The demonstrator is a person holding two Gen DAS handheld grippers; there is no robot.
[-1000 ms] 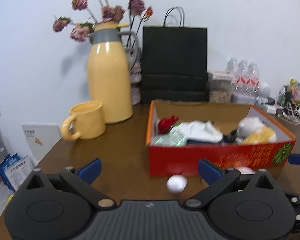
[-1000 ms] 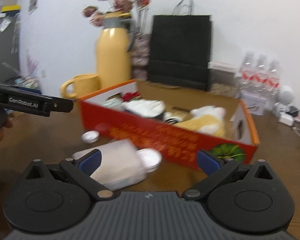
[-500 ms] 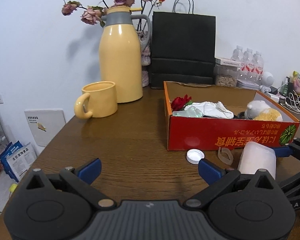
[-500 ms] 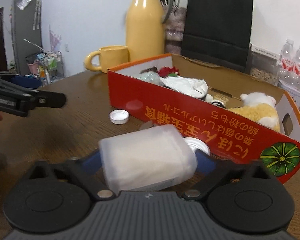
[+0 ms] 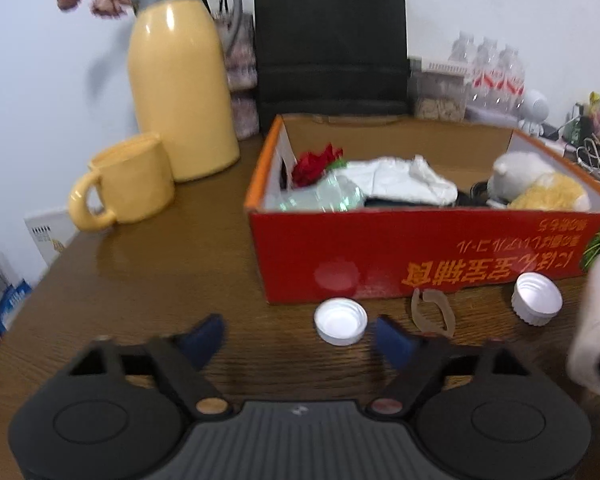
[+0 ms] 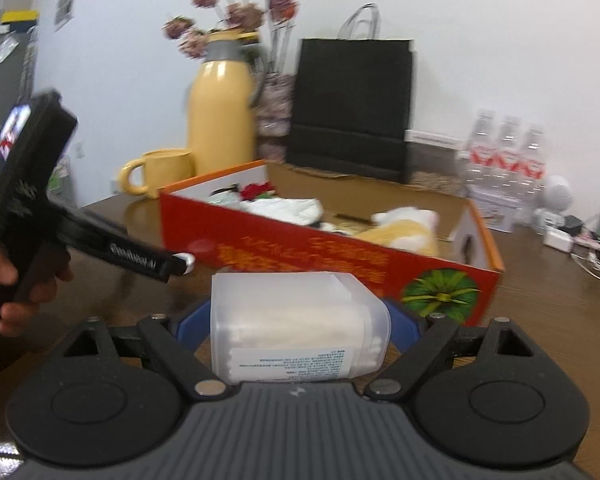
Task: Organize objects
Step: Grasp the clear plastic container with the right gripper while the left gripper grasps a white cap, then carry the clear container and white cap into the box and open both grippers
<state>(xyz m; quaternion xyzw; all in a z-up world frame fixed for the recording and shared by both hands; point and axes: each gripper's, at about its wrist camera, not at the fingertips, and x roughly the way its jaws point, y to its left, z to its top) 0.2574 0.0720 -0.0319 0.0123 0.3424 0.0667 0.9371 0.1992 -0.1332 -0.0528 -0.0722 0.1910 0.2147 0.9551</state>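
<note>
A white bottle cap [image 5: 340, 321] lies on the brown table just in front of the red cardboard box [image 5: 420, 256]. My left gripper [image 5: 298, 338] hovers low behind it with its jaws closing. The cap sits slightly ahead of the blue fingertips [image 5: 392, 340], near the right one, and nothing presses on it. A second white cap [image 5: 536, 298] and a clear plastic ring [image 5: 432, 312] lie further right. My right gripper [image 6: 296, 320] is closing on a translucent cotton swab box [image 6: 300, 320], whose sides its pads touch. That swab box [image 5: 596, 320] shows at the left wrist view's right edge.
The red box [image 6: 300, 248] holds a red flower [image 5: 318, 162], a clear bottle, white cloth and a plush toy [image 5: 540, 184]. A yellow jug [image 5: 180, 92], yellow mug [image 5: 128, 180], black paper bag [image 5: 328, 40], water bottles [image 5: 488, 68] and cables stand behind. A hand [image 6: 16, 280] holds the left gripper.
The left gripper has come forward and down towards the cap, and its jaws have narrowed. The swab box, first beside the right gripper's left finger, now sits squarely between its jaws.
</note>
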